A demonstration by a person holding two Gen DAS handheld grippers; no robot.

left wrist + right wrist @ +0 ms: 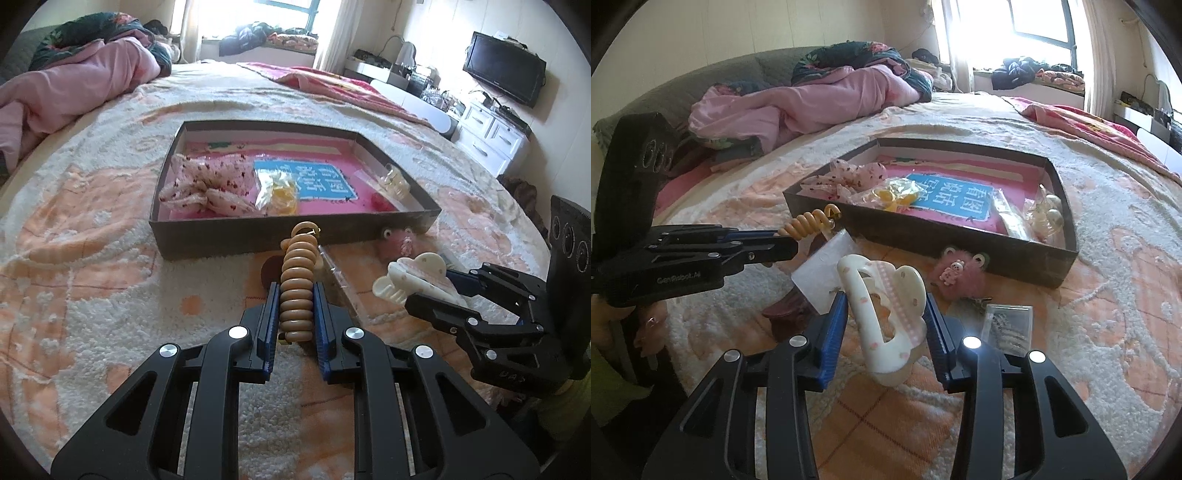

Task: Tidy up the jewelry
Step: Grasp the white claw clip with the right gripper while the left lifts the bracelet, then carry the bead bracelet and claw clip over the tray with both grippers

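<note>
The bed, under a nubby peach and cream cover, carries everything here. On it sits a shallow dark box with a pink printed floor, evidently the place the jewelry is being gathered: a spotted scrunchie, a clear bag of yellow bits and a pale clip at the right wall lie in it already.

Both tools are loaded and hang just short of the box's near wall. The left tool is closed on a tan coil hair tie, pinched lengthwise so that its free end sticks forward toward the box, which should let it drop over the wall once the pads part. The right tool grips a white claw clip across its sides, held upright and clear of the cover.

Loose pieces wait on the cover between tools and box: a clear flat packet, a pink fuzzy clip resting against the box wall, a small clear case and something maroon, partly hidden under the packet. As I judge it, the box's near wall is the one obstacle; each tool must lift over it. The two tools are near each other, so going in one at a time seems safer.
</note>
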